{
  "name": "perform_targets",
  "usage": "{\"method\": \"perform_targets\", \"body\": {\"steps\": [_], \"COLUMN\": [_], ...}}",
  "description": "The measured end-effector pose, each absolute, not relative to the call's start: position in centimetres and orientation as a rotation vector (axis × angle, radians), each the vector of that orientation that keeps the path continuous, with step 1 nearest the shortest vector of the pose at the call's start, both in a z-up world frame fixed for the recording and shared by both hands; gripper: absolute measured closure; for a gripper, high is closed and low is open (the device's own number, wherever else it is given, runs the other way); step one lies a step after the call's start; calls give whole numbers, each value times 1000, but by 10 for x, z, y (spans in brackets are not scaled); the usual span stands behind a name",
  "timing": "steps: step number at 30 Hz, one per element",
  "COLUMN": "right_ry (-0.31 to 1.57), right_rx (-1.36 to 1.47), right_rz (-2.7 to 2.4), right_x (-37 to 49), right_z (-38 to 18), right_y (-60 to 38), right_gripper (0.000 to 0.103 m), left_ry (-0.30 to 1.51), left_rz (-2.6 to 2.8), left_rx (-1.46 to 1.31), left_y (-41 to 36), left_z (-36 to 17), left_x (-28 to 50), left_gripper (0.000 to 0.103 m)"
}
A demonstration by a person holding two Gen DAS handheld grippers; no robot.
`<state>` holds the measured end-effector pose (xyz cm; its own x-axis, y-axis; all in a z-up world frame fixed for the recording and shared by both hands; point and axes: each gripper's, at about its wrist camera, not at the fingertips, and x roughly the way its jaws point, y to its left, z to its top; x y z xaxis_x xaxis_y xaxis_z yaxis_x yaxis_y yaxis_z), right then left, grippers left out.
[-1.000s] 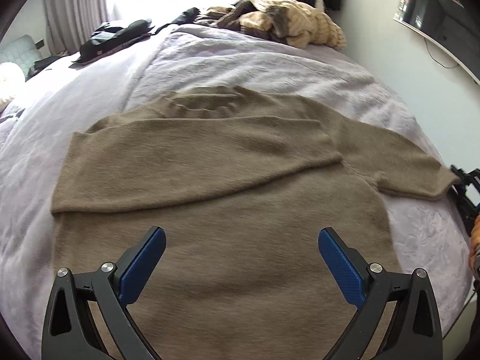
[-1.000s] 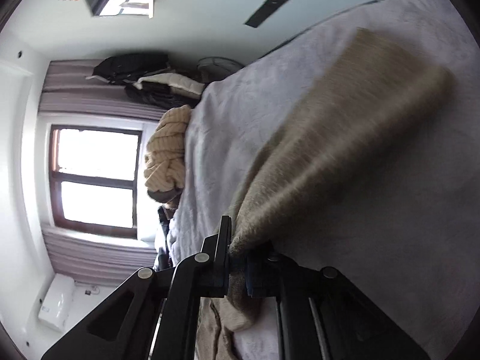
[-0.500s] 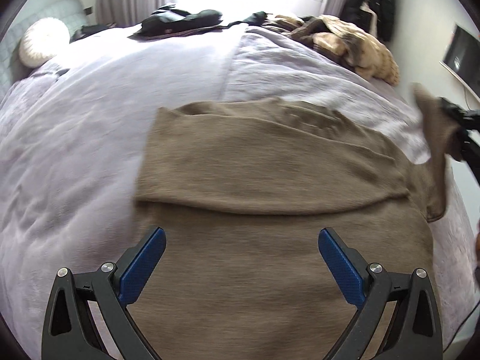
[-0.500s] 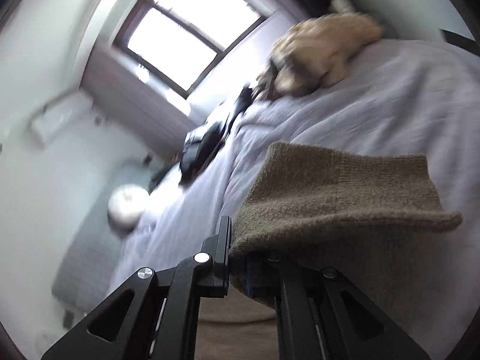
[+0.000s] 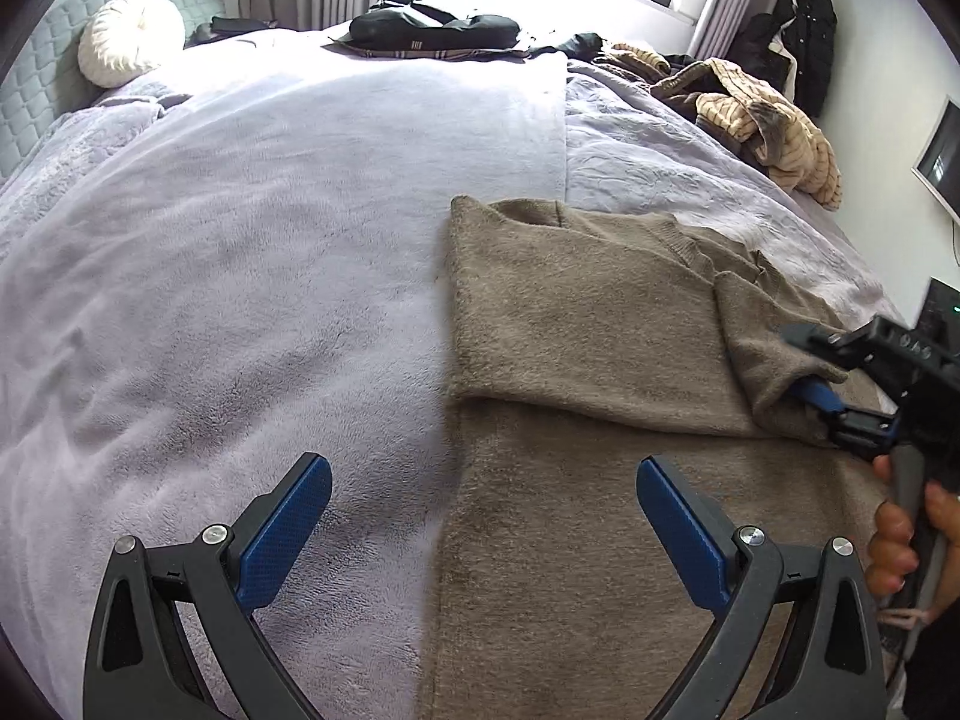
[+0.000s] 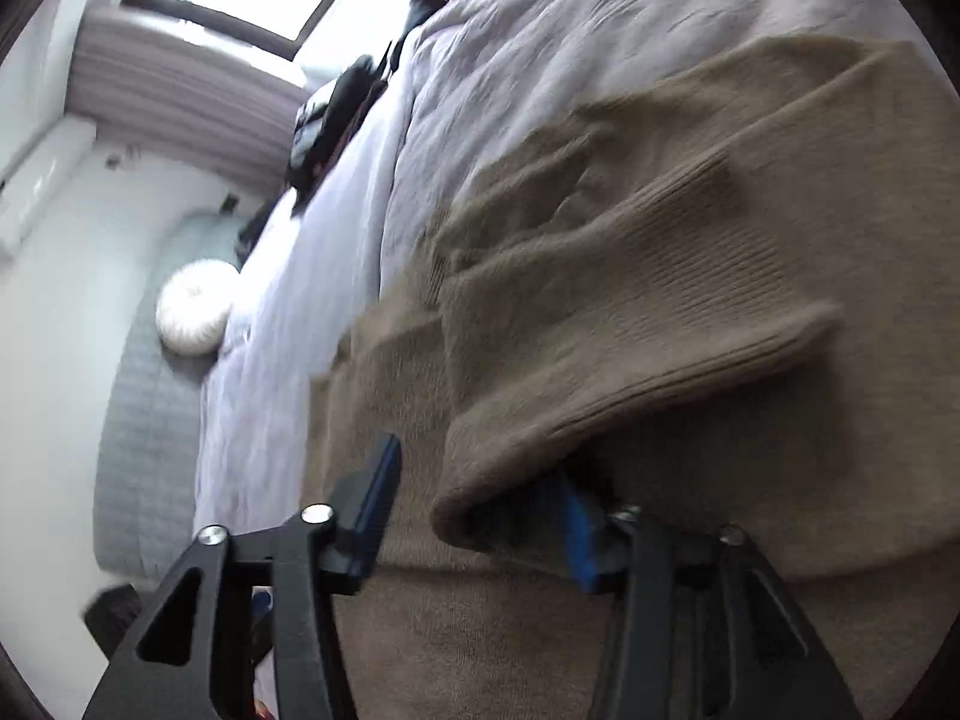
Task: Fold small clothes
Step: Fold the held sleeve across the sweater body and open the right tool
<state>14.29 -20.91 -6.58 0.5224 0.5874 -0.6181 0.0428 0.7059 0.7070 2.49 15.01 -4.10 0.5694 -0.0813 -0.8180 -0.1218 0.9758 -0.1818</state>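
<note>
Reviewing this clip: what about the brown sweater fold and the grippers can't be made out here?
- Brown sweater hem: cut off by the left wrist view's bottom edge.
- Sleeve cuff: motion-blurred in the right wrist view; it drapes over one finger.
- Right gripper: sleeve hides its tips in the left wrist view.
- Left gripper: open, empty.

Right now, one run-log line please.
stage: sleeve fold | left gripper: open, empty | right gripper: open, sleeve draped over finger | brown sweater: on bed

We count 1 brown sweater (image 5: 576,324) | 2 grippers: left gripper (image 5: 483,516), right gripper (image 5: 807,375) | 1 round white cushion (image 5: 129,39) | 1 bed (image 5: 240,228)
</note>
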Motion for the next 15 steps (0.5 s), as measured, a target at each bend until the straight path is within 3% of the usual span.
{"method": "perform_targets", "body": {"steps": [2,3,4,5,11,15], "right_ry": [960,952,946,942,926,1015], "right_rx": [775,778,742,694,174,-108], "right_rz": [328,313,309,321,529,567], "right_x": [144,145,149,152,141,121], "right_z": [-66,-65,-60,-55,-25,-48], "right_y": [-219,-216,-207,-197,-85,-33], "right_gripper": [50,75,91,95,94,82], "left_ry": [965,964,963,961,956,958], "left_rz": [19,18,18,18,48,67], "left_rx": [-242,-249,-256,-260,-249,-255], "left_y": [152,153,155,157,172,179], "left_z": [-43,-43,-43,-43,-42,-41], "left_x": [24,23,21,20,13,11], "left_gripper": [1,1,1,1,1,1]}}
